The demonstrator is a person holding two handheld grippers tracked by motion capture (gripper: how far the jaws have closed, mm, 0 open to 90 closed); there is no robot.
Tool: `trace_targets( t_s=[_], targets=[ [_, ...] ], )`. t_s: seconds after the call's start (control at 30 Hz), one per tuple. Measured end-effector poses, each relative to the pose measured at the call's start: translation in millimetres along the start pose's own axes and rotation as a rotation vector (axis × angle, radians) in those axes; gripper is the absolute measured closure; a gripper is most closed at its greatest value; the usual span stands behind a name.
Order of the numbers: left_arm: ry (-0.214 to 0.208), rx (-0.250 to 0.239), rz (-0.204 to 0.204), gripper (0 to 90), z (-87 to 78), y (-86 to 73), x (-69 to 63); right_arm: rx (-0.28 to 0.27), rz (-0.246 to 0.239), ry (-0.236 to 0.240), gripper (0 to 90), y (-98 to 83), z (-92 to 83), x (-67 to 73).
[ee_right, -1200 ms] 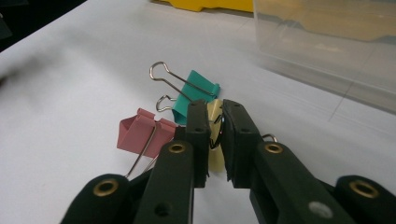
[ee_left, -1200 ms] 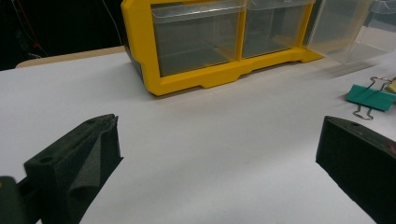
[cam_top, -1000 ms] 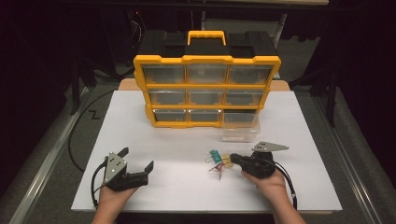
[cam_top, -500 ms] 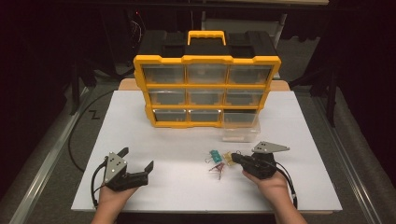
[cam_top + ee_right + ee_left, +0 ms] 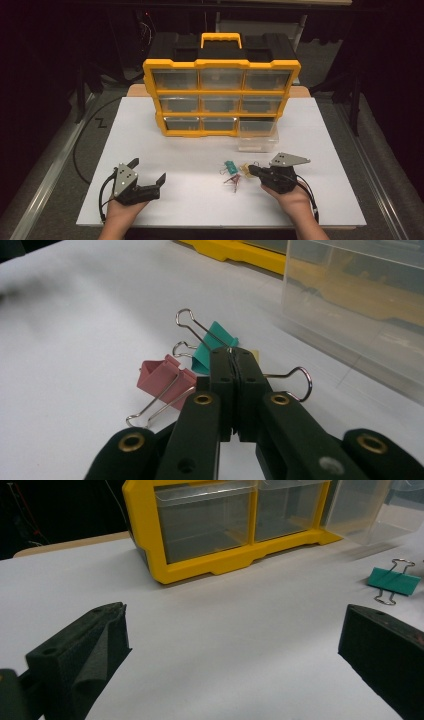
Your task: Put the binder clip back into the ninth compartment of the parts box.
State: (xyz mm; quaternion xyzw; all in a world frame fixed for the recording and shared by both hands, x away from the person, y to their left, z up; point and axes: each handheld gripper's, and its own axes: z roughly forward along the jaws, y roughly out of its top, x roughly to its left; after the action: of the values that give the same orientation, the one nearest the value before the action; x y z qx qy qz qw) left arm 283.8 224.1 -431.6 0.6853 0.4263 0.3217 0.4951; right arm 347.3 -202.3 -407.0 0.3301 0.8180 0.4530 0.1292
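Three binder clips lie together on the white table: a green one [image 5: 229, 165] [image 5: 394, 581] [image 5: 212, 350], a pink one [image 5: 233, 179] [image 5: 162, 375] and a yellow one [image 5: 244, 169] [image 5: 254, 354]. My right gripper [image 5: 251, 171] [image 5: 231, 354] is shut, its tips right at the yellow clip, which sits mostly hidden behind them. A wire handle loops out beside the right jaw; whether a wire is pinched I cannot tell. My left gripper [image 5: 147, 170] [image 5: 232, 630] rests open at the front left with nothing between its fingers.
A yellow drawer organizer [image 5: 220, 95] [image 5: 225, 562] stands at the back of the white table [image 5: 325, 150]. One clear drawer [image 5: 257, 135] [image 5: 360, 315] sits out in front of its lower right slot, just beyond the clips. Cables trail from both grippers.
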Motion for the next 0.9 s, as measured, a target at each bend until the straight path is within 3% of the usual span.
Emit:
trace_targets(
  t_s=[0.23, 0.33, 0.5, 0.9],
  targets=[
    [0.005, -0.004, 0.009, 0.7, 0.5, -1.0, -0.4, 0.034, -0.029, -0.002, 90.0, 4.5, -2.3, 0.0],
    [0.012, -0.003, 0.012, 0.6, 1.8, -0.4, 0.3, 0.053, -0.01, 0.016, 90.0, 8.0, -3.3, -1.6],
    [0.01, 0.005, 0.021, 0.7, 4.4, -0.3, 0.8, 0.097, -0.019, -0.01, 90.0, 13.0, -2.9, -5.4],
    [0.007, -0.029, 0.004, 0.6, -2.3, 3.0, 2.8, 0.202, -0.09, -0.024, 90.0, 27.2, -2.3, -0.6]
  ],
)
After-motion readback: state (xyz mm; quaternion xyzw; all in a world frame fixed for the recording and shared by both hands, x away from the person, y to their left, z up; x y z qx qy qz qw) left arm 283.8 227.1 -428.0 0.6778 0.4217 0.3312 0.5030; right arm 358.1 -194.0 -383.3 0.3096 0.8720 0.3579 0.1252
